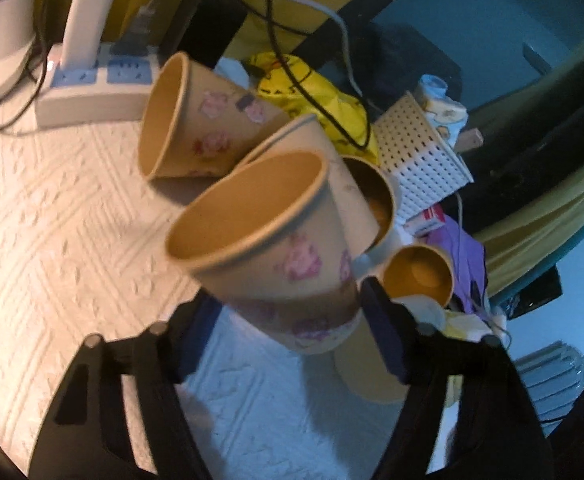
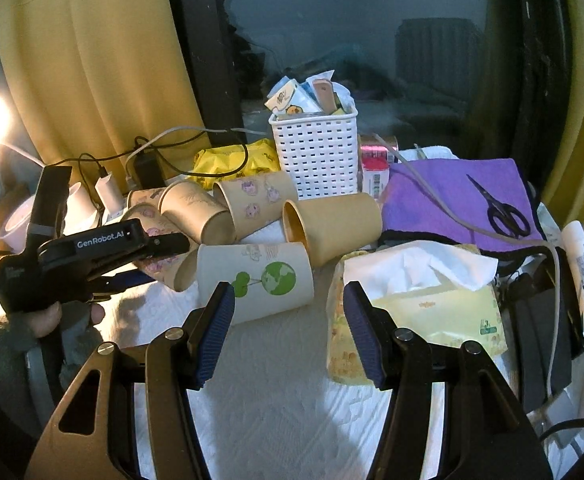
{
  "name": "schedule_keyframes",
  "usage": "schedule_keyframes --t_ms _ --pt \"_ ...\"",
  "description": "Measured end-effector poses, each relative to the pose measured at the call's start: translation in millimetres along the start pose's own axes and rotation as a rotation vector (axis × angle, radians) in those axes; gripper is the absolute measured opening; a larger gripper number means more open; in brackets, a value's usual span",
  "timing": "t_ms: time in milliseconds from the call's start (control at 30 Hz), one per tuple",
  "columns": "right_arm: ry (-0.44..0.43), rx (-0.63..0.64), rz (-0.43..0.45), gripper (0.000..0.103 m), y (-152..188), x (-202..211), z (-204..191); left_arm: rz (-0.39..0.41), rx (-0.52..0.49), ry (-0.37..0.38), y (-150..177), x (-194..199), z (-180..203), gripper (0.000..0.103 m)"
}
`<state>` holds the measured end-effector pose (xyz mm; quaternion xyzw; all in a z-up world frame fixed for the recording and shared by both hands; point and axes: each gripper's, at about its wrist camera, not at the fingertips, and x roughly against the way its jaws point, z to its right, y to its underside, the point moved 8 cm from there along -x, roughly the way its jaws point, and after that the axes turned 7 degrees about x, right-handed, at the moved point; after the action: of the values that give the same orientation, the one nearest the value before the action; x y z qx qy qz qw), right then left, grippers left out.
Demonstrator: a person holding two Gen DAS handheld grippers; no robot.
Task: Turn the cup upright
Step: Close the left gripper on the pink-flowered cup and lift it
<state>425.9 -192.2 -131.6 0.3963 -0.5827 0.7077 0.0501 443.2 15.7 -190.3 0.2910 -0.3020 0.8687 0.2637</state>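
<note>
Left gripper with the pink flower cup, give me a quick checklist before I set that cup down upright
1. Grip: left gripper closed on the pink flower cup, near its base: ok.
2. Orientation: mouth tilted, not yet upright: not ok.
3. Landing spot: bare tablecloth on the side away from the other cups: ok.
4. Neighbours: lying cup and other cups close behind: not ok.
5. Cup walls crushed: cannot tell.
6. Right gripper open, empty, in front of the globe cup: ok.

"GenRobot.AI" is printed in white on the black body of the left gripper, at nine o'clock in the right wrist view. Print on the tissue pack and bottle is too small to read.
</note>
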Motion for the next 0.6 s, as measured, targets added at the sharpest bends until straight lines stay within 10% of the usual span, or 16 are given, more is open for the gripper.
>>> schedule_keyframes --t_ms 600 --pt "-0.020 0.019 0.016 0.060 7.3 36.3 -38.7 0.083 -0.465 -0.051 46.4 78.3 13.2 0.066"
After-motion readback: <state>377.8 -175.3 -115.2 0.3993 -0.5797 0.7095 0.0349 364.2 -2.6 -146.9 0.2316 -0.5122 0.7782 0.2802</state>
